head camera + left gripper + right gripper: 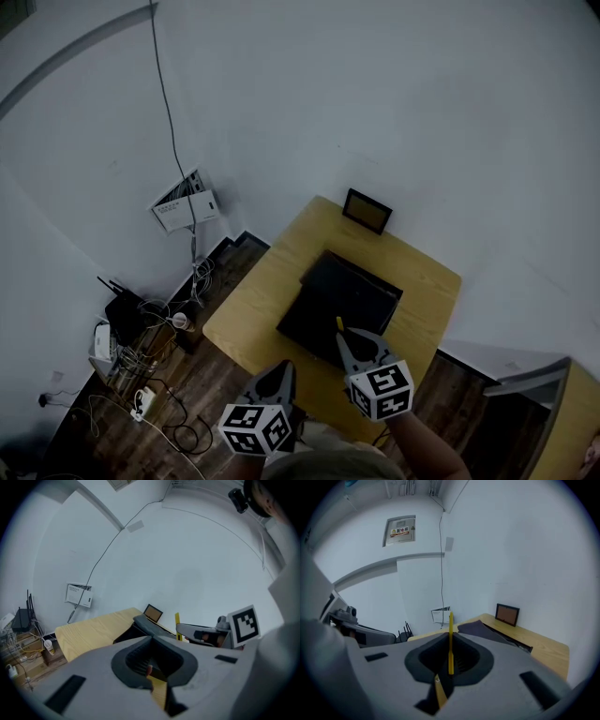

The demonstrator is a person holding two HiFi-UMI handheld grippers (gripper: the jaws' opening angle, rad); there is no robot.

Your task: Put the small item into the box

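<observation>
Bare table (251, 302) left of box (339, 305), frame (367, 210) behind

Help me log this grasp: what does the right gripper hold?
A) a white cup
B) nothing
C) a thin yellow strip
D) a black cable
C: the right gripper is shut on a thin yellow strip, which stands up out of it in its own view.

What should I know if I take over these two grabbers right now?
Left gripper: jaws together, holding nothing, low at the near side of the table.
Right gripper: shut on the thin yellow stick, which points up, above the near edge of the dark box.
Done: the stick is picked up.
Left: lower it into the box and let go. The box looks open, but check first.
</observation>
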